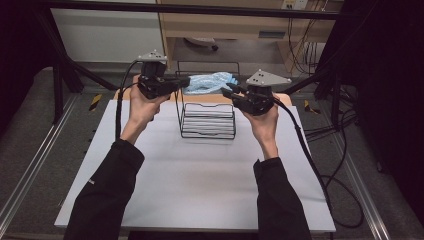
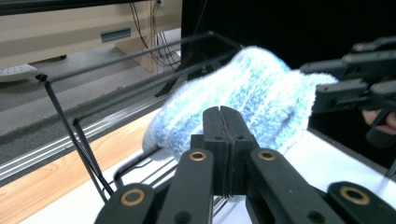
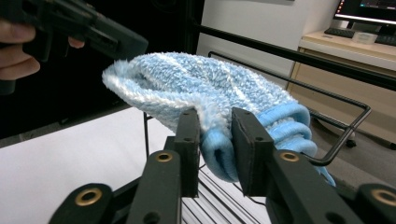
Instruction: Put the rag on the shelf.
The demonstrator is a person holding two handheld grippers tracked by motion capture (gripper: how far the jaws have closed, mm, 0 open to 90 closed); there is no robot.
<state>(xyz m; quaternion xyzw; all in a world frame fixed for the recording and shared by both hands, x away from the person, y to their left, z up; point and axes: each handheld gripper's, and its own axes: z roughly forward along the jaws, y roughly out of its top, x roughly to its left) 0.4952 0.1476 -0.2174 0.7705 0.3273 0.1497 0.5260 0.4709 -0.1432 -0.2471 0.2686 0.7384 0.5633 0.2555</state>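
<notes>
- Item: fuzzy blue sock (image 1: 210,82), pale blue with white stripes, held in the air above the back rail of the wire rack (image 1: 207,120), stretched between my two grippers.
- Left gripper (image 1: 184,83): jaws pressed together at one end of the sock; in the left gripper view the pads (image 2: 223,126) meet with the fabric's edge seemingly pinched just beyond them. I judge this grip thin.
- Right gripper (image 3: 215,122): jaws part-way apart, clamped on a thick fold at the ribbed cuff end.
- Wire rack: black, standing on the white table (image 1: 200,175), directly under the sock.
- Handling note: I would keep the sock taut and level, lower both ends together over the rail, and not release the right jaws until the fabric rests on the wire.
</notes>
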